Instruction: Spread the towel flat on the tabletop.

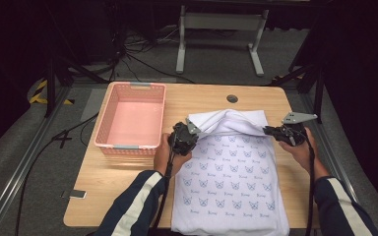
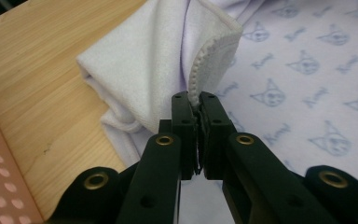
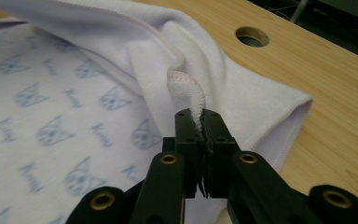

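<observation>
While both hands work over the wooden table (image 1: 128, 172), a white T-shirt with a blue cat-face print (image 1: 231, 182) lies flat in the lower middle of the high view, its far end folded back toward the person so that the plain inner side shows as a bunched band across the upper middle of the garment. The left gripper (image 1: 193, 129) sits at the left end of that folded band, just right of the pink plastic basket (image 1: 103, 129) that stands on the table's upper left part. In the left gripper view its black jaws are pressed together on the shirt's stitched hem (image 2: 196, 77), which rises out of them in a curve, with wood at the left edge of the frame and the printed cloth at the right. The right gripper (image 1: 267, 131) holds the opposite end of the band at the shirt's right edge. In the right gripper view its jaws are likewise clamped on a puckered fold of hem (image 3: 189, 91), the printed fabric spreading to the left and a round cable hole (image 3: 252, 35) in the tabletop at the upper right. The band hangs taut between the two grippers.
</observation>
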{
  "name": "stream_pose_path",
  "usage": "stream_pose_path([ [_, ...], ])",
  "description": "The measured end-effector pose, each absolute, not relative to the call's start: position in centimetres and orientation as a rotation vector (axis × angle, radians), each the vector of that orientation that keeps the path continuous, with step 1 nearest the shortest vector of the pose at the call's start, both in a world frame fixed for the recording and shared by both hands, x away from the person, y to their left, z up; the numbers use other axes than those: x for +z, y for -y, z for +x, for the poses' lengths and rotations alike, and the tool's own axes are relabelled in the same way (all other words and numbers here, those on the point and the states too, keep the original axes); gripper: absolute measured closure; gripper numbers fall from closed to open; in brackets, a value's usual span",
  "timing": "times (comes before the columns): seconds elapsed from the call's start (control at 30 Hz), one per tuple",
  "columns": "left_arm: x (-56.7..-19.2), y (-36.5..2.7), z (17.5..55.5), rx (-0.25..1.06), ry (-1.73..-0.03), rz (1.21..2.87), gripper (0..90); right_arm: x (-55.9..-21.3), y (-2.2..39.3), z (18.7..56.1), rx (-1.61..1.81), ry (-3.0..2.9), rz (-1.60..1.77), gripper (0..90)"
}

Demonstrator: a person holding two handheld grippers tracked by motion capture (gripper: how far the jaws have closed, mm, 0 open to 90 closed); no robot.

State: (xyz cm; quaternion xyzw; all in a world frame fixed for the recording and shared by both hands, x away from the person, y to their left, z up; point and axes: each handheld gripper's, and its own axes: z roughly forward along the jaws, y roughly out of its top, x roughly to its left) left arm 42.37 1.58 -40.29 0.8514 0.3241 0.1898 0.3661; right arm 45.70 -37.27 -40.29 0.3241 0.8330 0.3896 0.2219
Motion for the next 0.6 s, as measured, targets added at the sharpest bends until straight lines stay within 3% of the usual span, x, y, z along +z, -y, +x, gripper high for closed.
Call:
stream_pose_path([
  [0.27,-37.3,-5.9,37.8,0.559,-0.641,2.134,86.5,-37.6,38.4,39.7,1.228,-2.337,0.717,86.4],
  [0.43,-36.6,-9.0,34.0,0.466,-0.517,2.148,86.4,-35.6,40.7,34.8,1.369,-2.368,0.605,86.5],
  [0.6,-38.5,-9.8,29.3,0.313,-0.401,2.269,86.2,-36.9,41.1,30.4,1.331,-2.511,0.506,86.4],
])
